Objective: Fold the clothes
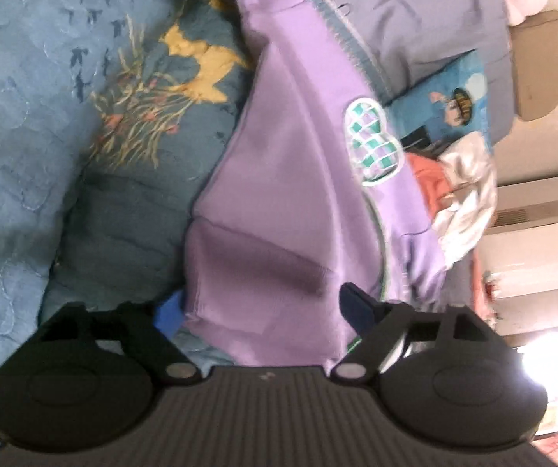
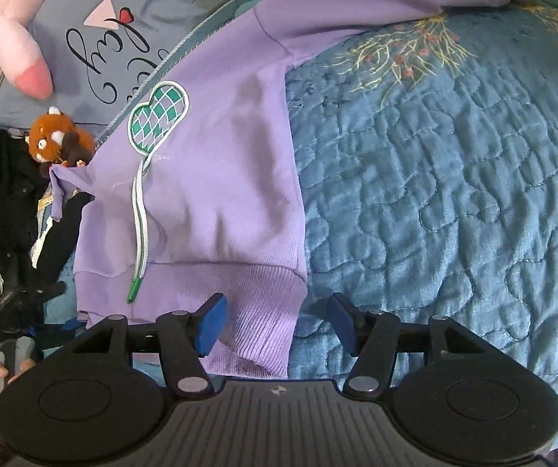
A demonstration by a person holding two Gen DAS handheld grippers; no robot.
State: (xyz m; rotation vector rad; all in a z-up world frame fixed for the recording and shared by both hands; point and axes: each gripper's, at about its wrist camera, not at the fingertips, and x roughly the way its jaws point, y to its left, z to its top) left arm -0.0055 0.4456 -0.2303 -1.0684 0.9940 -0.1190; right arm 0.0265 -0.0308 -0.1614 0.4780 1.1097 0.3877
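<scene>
A purple sweatshirt (image 2: 208,163) lies spread on the bed's blue quilt (image 2: 454,194), its ribbed hem nearest the cameras and one sleeve stretched toward the far edge. The left gripper (image 1: 265,307) has its fingers parted around a hem corner; the cloth hides most of the left fingertip, so contact cannot be told. The right gripper (image 2: 279,323) stands open over the other hem corner, pads clear of it. Beyond lie a lettered pillow (image 2: 123,39), a plush toy (image 2: 57,136) and dark clothes (image 2: 2,179), partly cut off.
</scene>
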